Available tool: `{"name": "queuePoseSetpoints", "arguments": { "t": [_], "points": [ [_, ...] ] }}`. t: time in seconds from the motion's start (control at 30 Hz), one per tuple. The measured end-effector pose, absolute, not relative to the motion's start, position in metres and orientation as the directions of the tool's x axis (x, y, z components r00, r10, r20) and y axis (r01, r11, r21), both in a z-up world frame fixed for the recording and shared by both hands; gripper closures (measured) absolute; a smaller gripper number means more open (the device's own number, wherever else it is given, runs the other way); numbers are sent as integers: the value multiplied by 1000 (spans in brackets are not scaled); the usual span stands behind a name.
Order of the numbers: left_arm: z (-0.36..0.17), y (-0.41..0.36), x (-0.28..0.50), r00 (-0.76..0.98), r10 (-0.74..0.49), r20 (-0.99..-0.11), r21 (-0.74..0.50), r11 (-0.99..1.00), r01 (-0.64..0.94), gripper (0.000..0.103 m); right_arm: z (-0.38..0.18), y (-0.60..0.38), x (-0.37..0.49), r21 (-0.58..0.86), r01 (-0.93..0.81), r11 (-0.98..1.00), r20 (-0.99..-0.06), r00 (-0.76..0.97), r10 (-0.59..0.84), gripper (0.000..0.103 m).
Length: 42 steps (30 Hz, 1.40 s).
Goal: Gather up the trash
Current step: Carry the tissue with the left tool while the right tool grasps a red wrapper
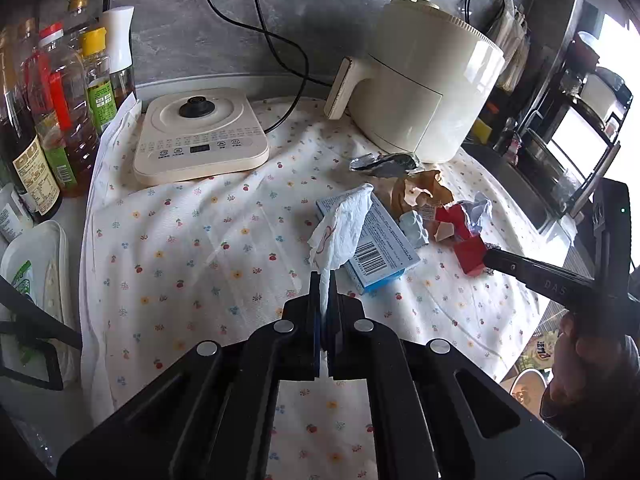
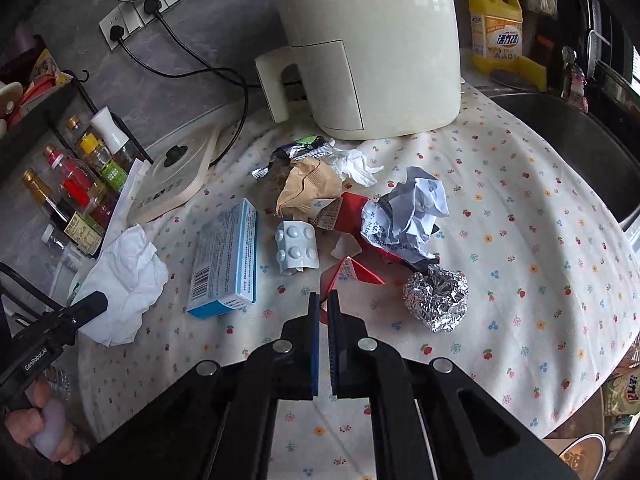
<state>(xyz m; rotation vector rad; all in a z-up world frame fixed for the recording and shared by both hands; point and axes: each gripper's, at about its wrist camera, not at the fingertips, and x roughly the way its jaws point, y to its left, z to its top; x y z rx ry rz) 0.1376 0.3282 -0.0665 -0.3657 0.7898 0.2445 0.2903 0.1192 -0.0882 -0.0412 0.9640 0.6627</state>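
Observation:
Trash lies on a flowered cloth (image 2: 500, 216): a blue box (image 2: 226, 256), a pill blister (image 2: 298, 246), brown paper (image 2: 308, 188), crumpled white paper (image 2: 412, 208), a foil ball (image 2: 438, 294) and red carton pieces. My left gripper (image 1: 325, 280) is shut on a white tissue (image 1: 344, 228) and holds it above the blue box (image 1: 380, 246); it also shows in the right wrist view (image 2: 124, 284). My right gripper (image 2: 324, 300) is shut on a corner of a red carton piece (image 2: 352, 274), also seen in the left wrist view (image 1: 472, 258).
A cream air fryer (image 2: 372, 44) stands at the back. A kettle base (image 1: 200, 132) and several sauce bottles (image 1: 60, 120) stand at the left. A sink (image 2: 580, 152) and a yellow detergent bottle (image 2: 496, 32) are at the right. Cords run to wall sockets (image 2: 136, 12).

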Motion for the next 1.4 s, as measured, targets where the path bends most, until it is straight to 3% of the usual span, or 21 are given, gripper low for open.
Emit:
{"name": "queuePoseSetpoints", "arguments": {
  "t": [0.4,1.4],
  "points": [
    [-52,240,163,707,-41,-706,-250,949,-194,100,-53,24,249,253,-478,841,-740,464,487,98],
    [-65,-60,209,570,-369,-734,-261,928,265,100,-74,-305,173,260,31,965,-772,607,188,98]
  ]
}}
